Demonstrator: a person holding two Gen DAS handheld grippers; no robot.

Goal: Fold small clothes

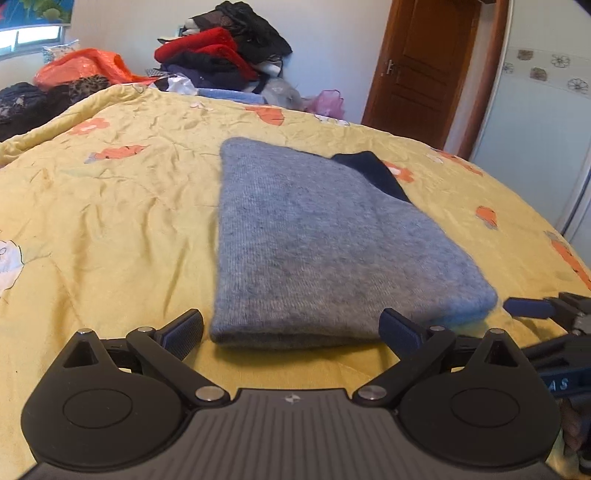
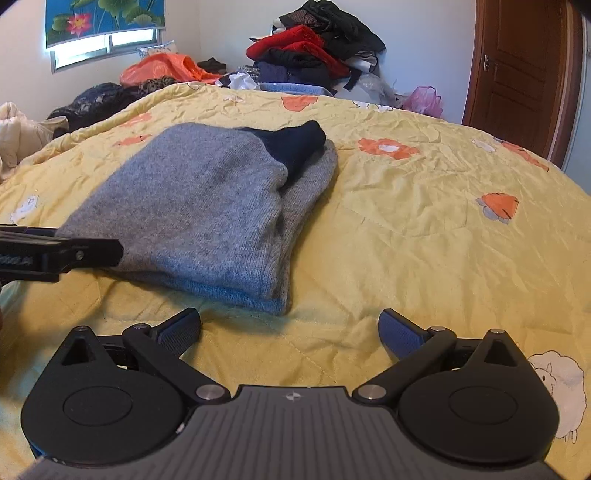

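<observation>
The grey knit sweater (image 1: 325,243) lies folded into a thick rectangle near the middle of the bed, on a yellow quilt (image 1: 110,206) printed with orange flowers. A dark navy part, likely a cuff or collar (image 2: 295,146), pokes out at the far right corner of the fold. In the right wrist view the stacked layers show along the near and right edges, with a bluer band along the bottom one.

The left gripper (image 1: 291,328) sits just short of the sweater's near edge, its 2 jaws spread wide, one to each side of that edge; the pads press on nothing. The right gripper (image 2: 290,326) hovers over bare quilt just off the sweater's near right corner, jaws fully apart and holding nothing. Each gripper shows at the rim of the other's view.

Beyond the far edge of the bed stands a heap of clothes (image 2: 317,48), red, black and dark blue, with an orange plastic bag (image 2: 166,70) to its left and a pink bag (image 2: 424,99) to its right. A brown wooden door (image 2: 517,81) is on the right, a window (image 2: 107,44) under a lotus-print blind (image 2: 103,18) on the left.
</observation>
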